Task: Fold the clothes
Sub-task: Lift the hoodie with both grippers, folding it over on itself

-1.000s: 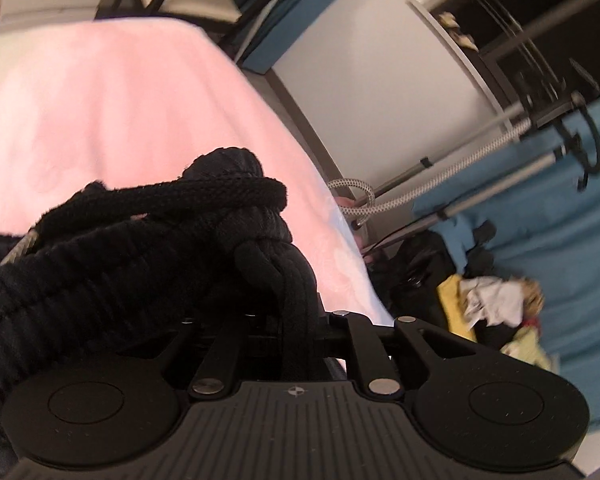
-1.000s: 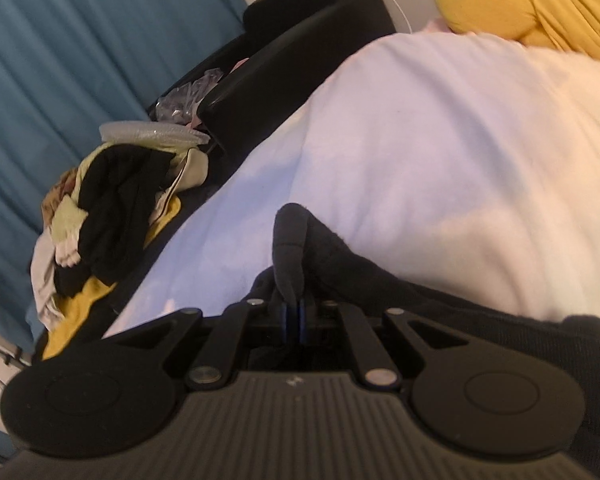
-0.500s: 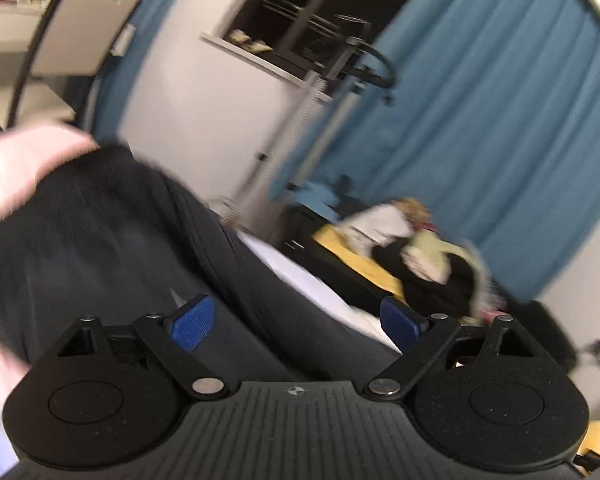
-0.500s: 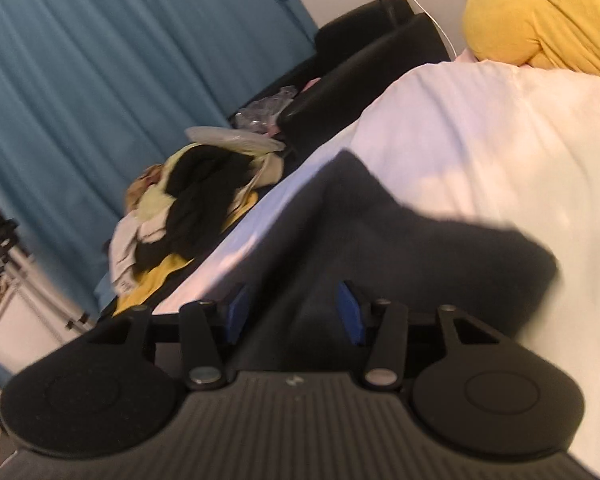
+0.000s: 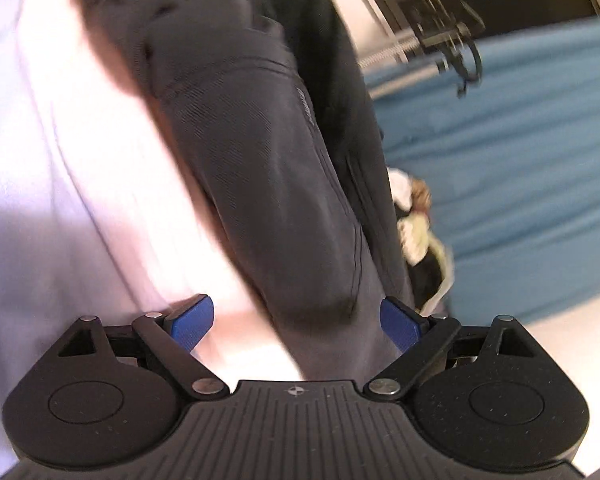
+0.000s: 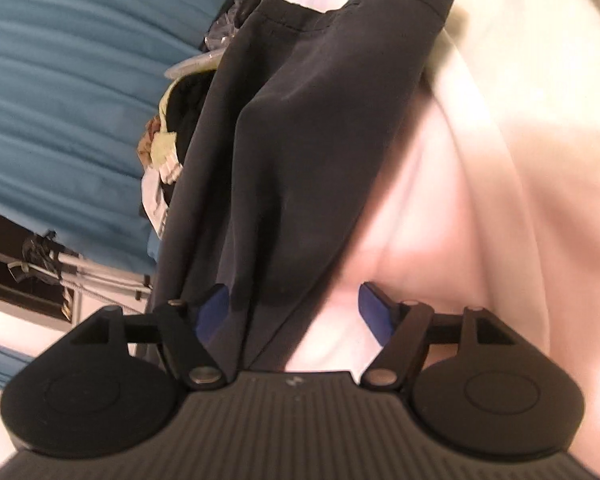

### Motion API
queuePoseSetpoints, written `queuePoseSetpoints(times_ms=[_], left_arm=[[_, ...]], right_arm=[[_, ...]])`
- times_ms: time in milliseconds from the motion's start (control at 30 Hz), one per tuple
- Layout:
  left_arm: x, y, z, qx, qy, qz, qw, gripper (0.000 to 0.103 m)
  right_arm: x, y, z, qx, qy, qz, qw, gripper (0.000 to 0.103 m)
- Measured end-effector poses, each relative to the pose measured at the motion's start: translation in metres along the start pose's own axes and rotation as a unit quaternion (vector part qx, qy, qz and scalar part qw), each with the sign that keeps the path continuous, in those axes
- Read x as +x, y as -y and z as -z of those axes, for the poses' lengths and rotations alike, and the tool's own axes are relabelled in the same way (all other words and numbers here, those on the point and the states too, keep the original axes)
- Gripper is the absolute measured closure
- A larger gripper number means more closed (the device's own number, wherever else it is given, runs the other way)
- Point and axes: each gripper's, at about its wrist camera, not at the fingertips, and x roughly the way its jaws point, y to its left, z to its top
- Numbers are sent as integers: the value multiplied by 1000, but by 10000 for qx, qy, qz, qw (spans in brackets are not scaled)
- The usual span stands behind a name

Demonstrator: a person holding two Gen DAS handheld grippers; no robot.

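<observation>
A dark grey pair of trousers (image 5: 268, 160) lies stretched along the edge of a pale pink bed cover (image 5: 80, 168). My left gripper (image 5: 296, 322) is open, its blue pads (image 5: 190, 320) wide apart just above the cloth, holding nothing. In the right wrist view the same dark garment (image 6: 300, 140) runs away from me over the pale cover (image 6: 480, 200), its hem at the far end. My right gripper (image 6: 294, 310) is open too, blue pads (image 6: 374, 310) spread, with the cloth lying between and below them.
Blue curtains (image 5: 520, 160) hang beyond the bed. A heap of mixed clothes (image 6: 164, 148) sits by the bed's edge and shows also in the left wrist view (image 5: 418, 220). A metal rack (image 5: 440, 28) stands by the wall.
One second ago both grippers were shut on the dark garment. Both have opened and let go of it. The garment now lies spread long on the bed.
</observation>
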Motion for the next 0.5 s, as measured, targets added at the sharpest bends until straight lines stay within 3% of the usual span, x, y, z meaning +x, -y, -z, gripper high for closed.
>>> queuePoseSetpoints(times_ms=[367, 467, 500], left_arm=[[23, 0, -22, 313, 341, 34, 9989, 13], [25, -2, -28, 317, 527, -81, 9981, 32], [24, -6, -29, 217, 597, -141, 9979, 48]], right_arm=[[37, 5, -26, 16, 791, -692, 9945, 29], [41, 9, -33, 74, 984, -776, 9921, 44], [41, 12, -36, 106, 1040, -765, 9916, 54]])
